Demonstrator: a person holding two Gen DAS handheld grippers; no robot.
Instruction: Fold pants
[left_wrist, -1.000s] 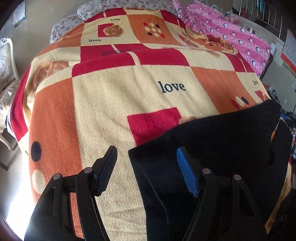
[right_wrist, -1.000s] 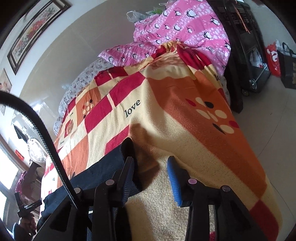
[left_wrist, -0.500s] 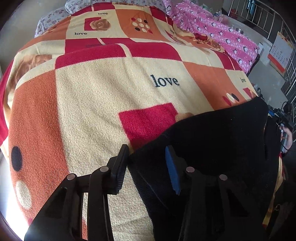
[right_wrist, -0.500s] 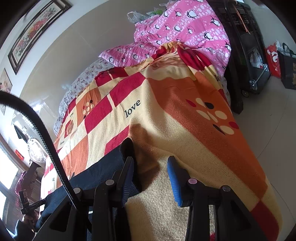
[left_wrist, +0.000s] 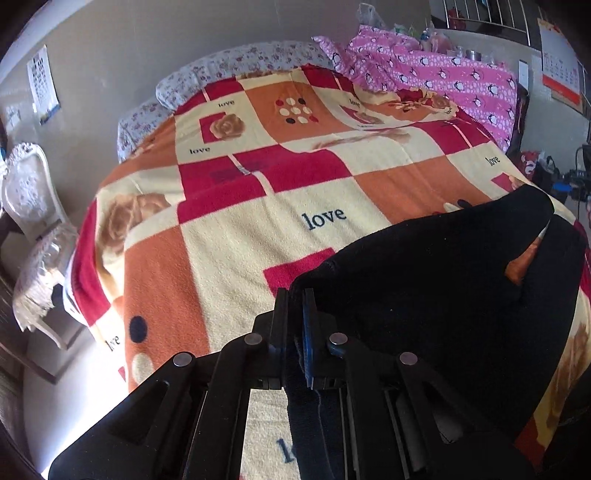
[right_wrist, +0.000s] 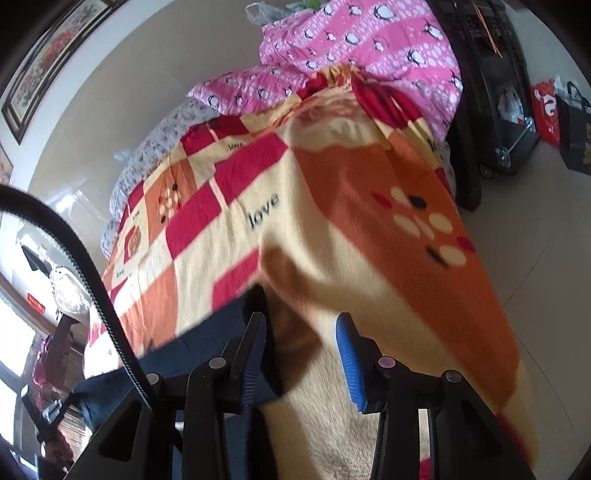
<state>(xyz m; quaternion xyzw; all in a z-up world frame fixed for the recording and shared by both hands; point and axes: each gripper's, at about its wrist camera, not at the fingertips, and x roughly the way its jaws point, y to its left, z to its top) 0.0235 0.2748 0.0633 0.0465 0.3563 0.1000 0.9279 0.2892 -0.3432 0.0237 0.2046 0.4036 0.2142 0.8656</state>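
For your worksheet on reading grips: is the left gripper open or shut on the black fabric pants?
Shut on them. The left gripper has its jaws pinched together with a corner of the black fabric pants between them.

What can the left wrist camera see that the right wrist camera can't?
Only the left wrist view shows the left gripper pinched shut on an edge of the black pants, plus a white chair and a wall calendar.

Only the right wrist view shows the right gripper with its jaws apart, a framed picture, a black cable and a red bag.

Both show the pants, the "love" blanket and the pink penguin quilt.
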